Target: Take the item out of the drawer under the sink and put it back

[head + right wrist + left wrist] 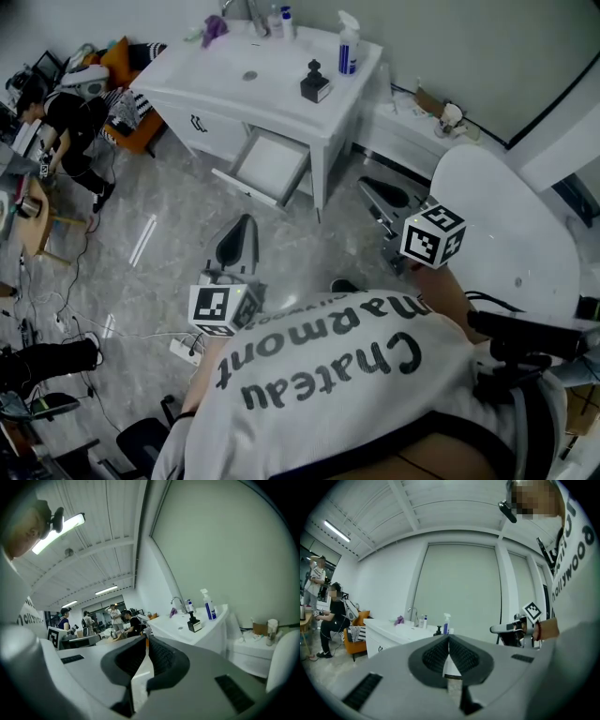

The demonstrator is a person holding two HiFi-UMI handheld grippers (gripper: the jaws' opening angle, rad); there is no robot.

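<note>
Left gripper [238,240] and right gripper [381,193]: jaws closed, empty. Open drawer [267,169] straight ahead of left, looks bare. Black pump bottle [315,82], probably the item, stands on bench [274,96] above.

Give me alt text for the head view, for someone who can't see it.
Seen from above, a person in a white printed T-shirt holds a left gripper and a right gripper, both shut and empty, facing a white sink cabinet whose drawer stands open. A spray bottle and a small black dispenser sit on the countertop.
</note>
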